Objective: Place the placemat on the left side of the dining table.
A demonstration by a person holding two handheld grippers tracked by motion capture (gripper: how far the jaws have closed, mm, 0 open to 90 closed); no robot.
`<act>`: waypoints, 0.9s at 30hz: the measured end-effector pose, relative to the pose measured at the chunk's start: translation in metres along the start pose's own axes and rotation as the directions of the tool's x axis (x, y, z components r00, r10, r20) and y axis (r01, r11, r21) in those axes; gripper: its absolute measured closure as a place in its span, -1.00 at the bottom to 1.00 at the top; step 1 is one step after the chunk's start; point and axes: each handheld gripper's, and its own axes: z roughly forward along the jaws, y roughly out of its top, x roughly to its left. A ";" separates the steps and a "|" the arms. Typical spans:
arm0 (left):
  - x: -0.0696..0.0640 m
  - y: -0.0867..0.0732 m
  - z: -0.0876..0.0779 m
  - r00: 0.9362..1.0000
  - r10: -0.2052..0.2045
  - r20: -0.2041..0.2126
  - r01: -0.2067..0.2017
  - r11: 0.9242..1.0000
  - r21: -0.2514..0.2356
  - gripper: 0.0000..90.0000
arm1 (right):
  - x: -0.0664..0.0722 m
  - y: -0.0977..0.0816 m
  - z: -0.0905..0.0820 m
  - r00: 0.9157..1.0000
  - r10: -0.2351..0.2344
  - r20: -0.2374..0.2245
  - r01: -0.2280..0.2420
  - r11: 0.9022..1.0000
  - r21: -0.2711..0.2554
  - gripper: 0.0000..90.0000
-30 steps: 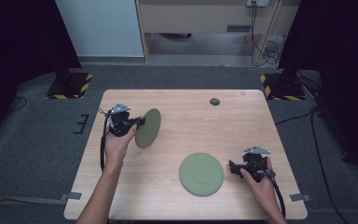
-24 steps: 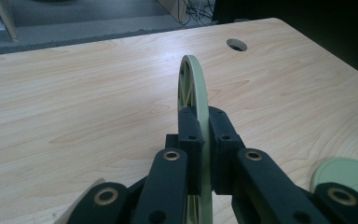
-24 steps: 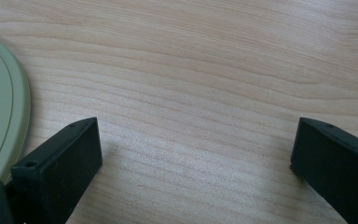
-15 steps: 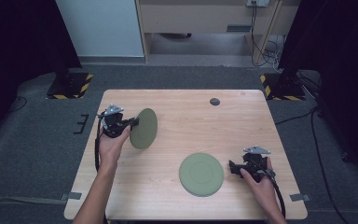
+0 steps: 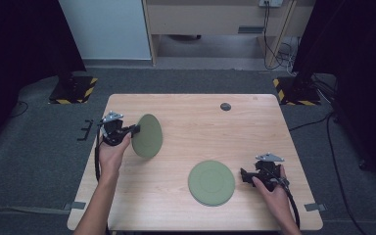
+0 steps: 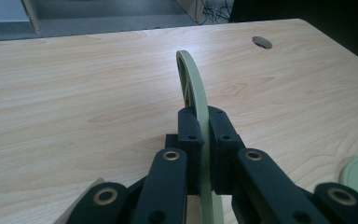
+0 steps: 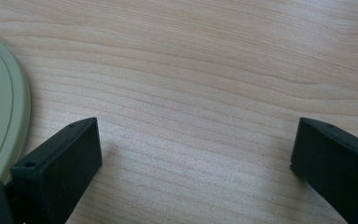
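Observation:
My left gripper (image 5: pixel 136 129) is shut on the rim of a pale green plate (image 5: pixel 147 135), which it holds tilted on edge above the left part of the wooden table (image 5: pixel 186 122). In the left gripper view the plate (image 6: pixel 193 84) stands edge-on, clamped between the two black pads (image 6: pixel 189 135). A second green plate (image 5: pixel 211 182) lies flat near the table's front. My right gripper (image 5: pixel 244 175) rests just right of it, jaws wide open with only bare wood between them. That flat plate's rim (image 7: pixel 2 116) shows at the left of the right gripper view, beside the gripper (image 7: pixel 196 149).
A round cable hole (image 5: pixel 225 106) sits near the table's far edge. Dark floor surrounds the table, with yellow-and-black striped stand bases (image 5: pixel 73 90) at the far left and far right. A wooden cabinet (image 5: pixel 215 19) stands behind.
My left gripper has carried the held plate a little to the left and toward the table's left edge. The right hand and the flat plate have stayed put.

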 end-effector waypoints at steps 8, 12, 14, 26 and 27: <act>0.009 -0.005 -0.001 1.000 -0.014 -0.014 0.014 1.000 0.004 0.89 | 0.000 0.000 0.000 1.000 0.000 0.000 0.000 1.000 0.000 -0.95; 0.011 -0.007 -0.001 1.000 -0.005 -0.027 0.005 1.000 0.012 0.89 | 0.000 0.000 0.000 1.000 0.000 0.000 0.000 1.000 0.000 -0.95; 0.013 -0.008 -0.002 1.000 -0.010 -0.030 0.010 1.000 0.012 0.89 | 0.000 0.000 0.000 1.000 0.000 0.000 0.000 1.000 0.000 -0.95; 0.025 -0.018 -0.002 0.998 -0.030 -0.051 0.031 0.999 0.024 0.89 | 0.000 0.000 0.000 1.000 0.000 0.000 0.000 1.000 0.000 -0.95; 0.026 -0.019 -0.002 0.998 -0.031 -0.052 0.032 0.999 0.025 0.89 | 0.000 0.000 0.000 1.000 -0.001 0.000 0.001 1.000 0.000 -0.95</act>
